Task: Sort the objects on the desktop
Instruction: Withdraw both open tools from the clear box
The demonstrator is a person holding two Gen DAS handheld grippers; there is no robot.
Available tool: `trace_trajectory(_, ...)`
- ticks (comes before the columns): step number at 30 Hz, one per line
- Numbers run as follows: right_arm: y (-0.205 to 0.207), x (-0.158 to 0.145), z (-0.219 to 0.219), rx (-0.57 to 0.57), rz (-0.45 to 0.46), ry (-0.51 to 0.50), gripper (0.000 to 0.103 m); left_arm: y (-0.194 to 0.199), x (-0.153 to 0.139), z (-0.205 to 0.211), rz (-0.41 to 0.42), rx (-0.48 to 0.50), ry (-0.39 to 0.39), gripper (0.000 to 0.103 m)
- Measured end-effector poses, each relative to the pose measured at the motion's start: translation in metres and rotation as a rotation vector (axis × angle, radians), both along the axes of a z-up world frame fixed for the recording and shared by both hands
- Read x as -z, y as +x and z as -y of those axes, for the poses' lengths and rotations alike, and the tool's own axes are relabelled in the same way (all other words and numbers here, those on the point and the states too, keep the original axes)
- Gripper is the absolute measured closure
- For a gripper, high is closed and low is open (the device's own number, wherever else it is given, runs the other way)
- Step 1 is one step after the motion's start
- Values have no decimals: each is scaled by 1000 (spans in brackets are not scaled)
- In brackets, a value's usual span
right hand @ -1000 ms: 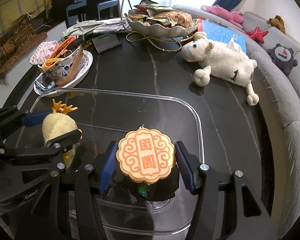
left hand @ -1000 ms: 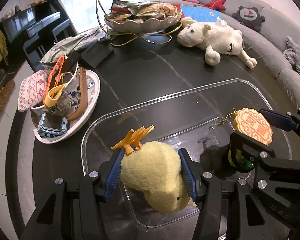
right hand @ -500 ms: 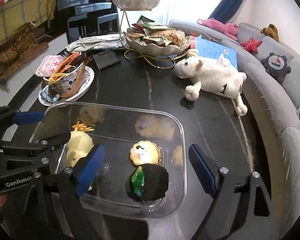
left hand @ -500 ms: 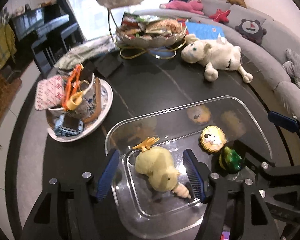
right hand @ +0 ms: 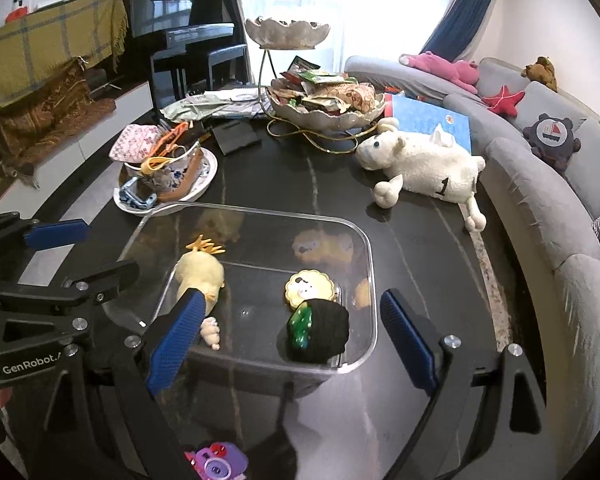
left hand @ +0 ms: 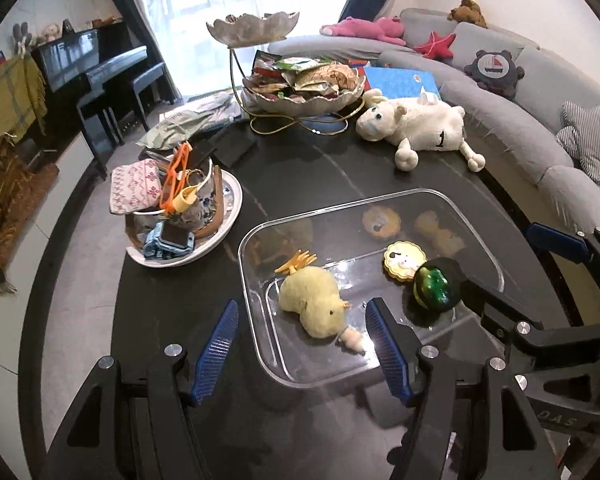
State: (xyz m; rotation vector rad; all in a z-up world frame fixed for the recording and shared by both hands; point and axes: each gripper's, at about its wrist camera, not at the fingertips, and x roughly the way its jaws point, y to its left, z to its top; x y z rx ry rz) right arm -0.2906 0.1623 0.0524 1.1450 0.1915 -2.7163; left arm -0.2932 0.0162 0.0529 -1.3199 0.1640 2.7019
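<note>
Both grippers, left gaping empty and right with fingers opening, hover over the clear tray holding the yellow plush and lion badge

Tray: clear plastic, glossy, smooth.
Table: dark stone look with pale veins, polished.
Yellow chick toy: fuzzy plush cloth, matt.
Sheep toy: white plush, soft nap.
Gripper pads: blue, ribbed, matt.
Snack bowl: shiny metal look, thin gold wire stand.
Sofa: grey woven cloth.
</note>
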Motion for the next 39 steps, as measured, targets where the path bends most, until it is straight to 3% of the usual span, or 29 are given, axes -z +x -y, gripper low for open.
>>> trace_trajectory(18,82,-21,7,-41,-55,-33,15,81,-21,5,-58,-14,-32,40)
trace_trajectory(39,147,18,6,-57,31,-46,15,144,23,7,43,-26,-1,40)
